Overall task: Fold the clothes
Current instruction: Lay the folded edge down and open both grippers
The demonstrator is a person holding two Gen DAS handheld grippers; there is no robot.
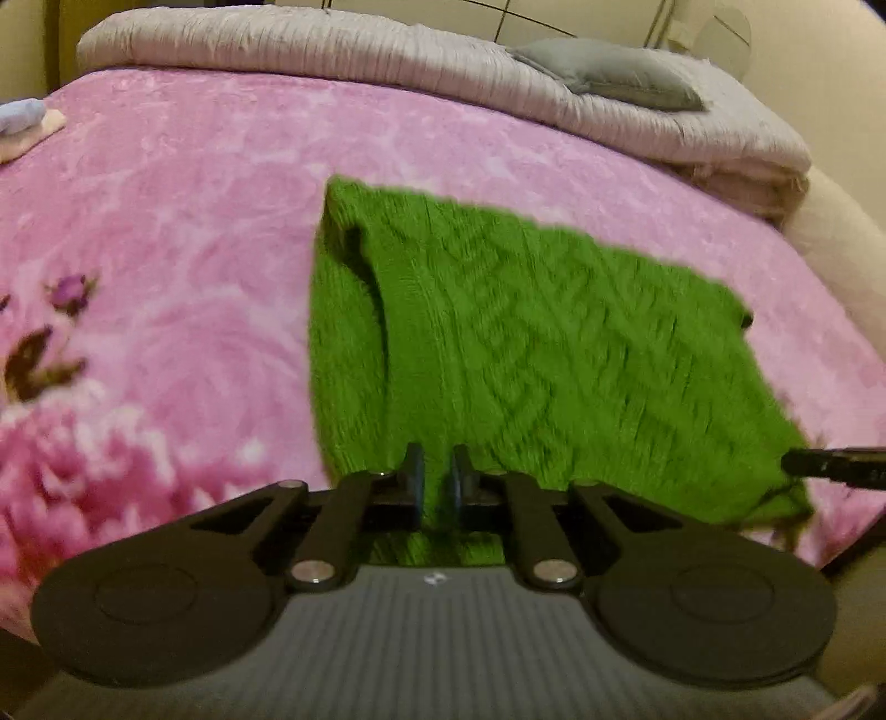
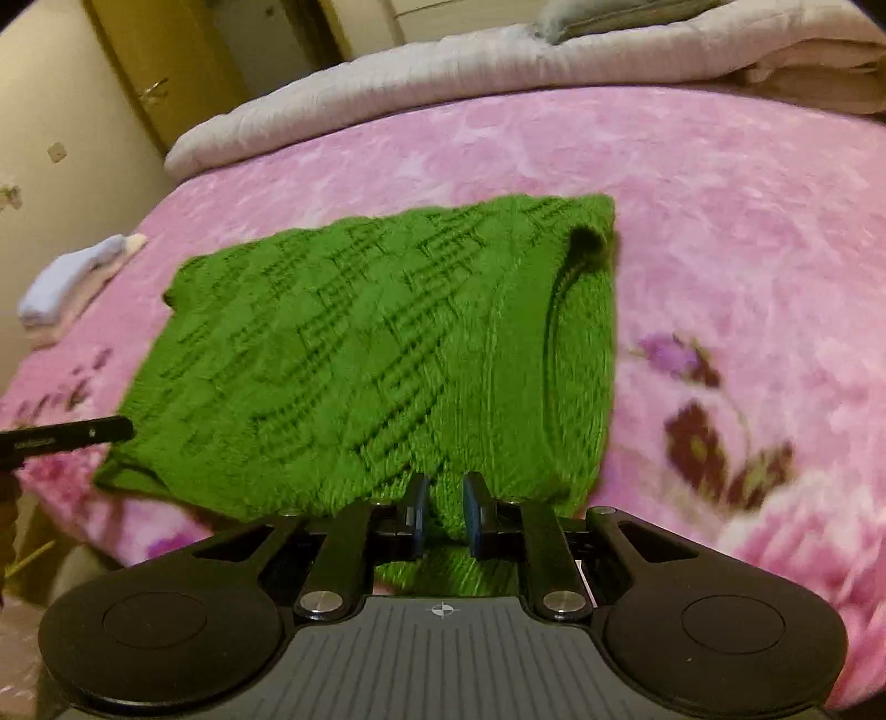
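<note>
The green cable-knit sweater (image 1: 526, 343) lies partly folded on the bed (one side edge doubled over), its near hem lifted and bunched.

One green cable-knit sweater (image 1: 531, 343) lies on the one pink floral blanket (image 1: 183, 232), near its middle. Two grippers meet the sweater's near edge: the left gripper (image 1: 437, 476) and the right gripper (image 2: 443, 507), each with two fingers pinched onto the knit. Beyond the sweater, at the blanket's far edge, runs one folded pale quilt (image 1: 343, 50) with one grey pillow (image 1: 609, 75) on it. One small stack of folded pale clothes (image 2: 72, 282) sits at the blanket's side edge; how many pieces it holds cannot be told.
</note>
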